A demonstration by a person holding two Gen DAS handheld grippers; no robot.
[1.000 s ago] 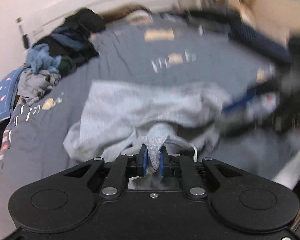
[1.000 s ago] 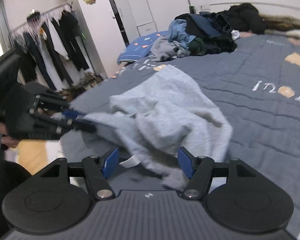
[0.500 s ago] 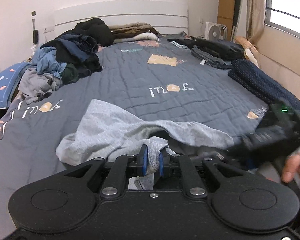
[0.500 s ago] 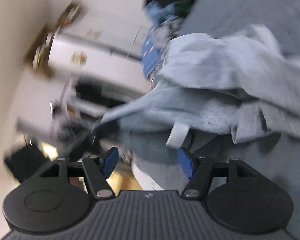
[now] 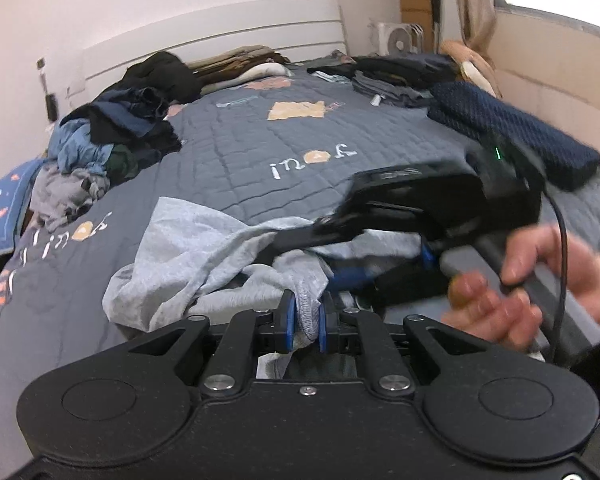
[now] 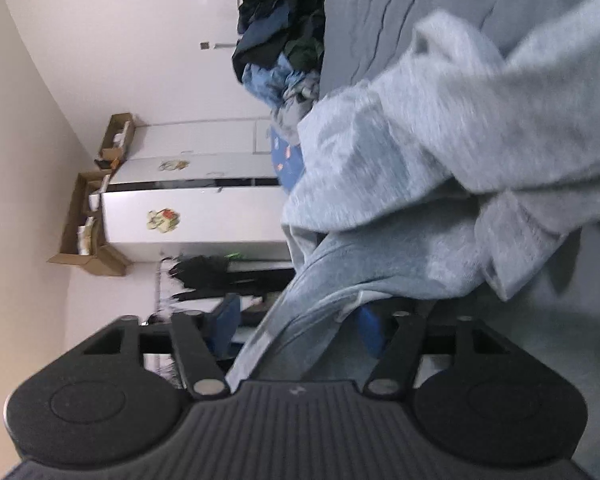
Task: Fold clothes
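My left tool (image 5: 303,322) is clamped on a bunched edge of the grey sweatshirt (image 5: 204,248), just as it was a second ago, the cloth pinched between the blue pads at the near edge of the bed (image 5: 260,140). My right tool (image 6: 296,330) is what has changed: it was upright and standing wide beside the garment, and now it has rolled onto its side and come down low, its jaws closing with a fold of grey fabric running between them. I cannot yet say the pads press on it; in the left wrist view the right tool (image 5: 340,264) is blurred, reaching into the crumpled cloth with my right hand (image 5: 540,280) behind it. The sweatshirt lies heaped on the grey quilt, well apart from the clothes pile (image 5: 112,140) by the headboard. With two holds on it, I judge I could lift and spread it flat for folding.
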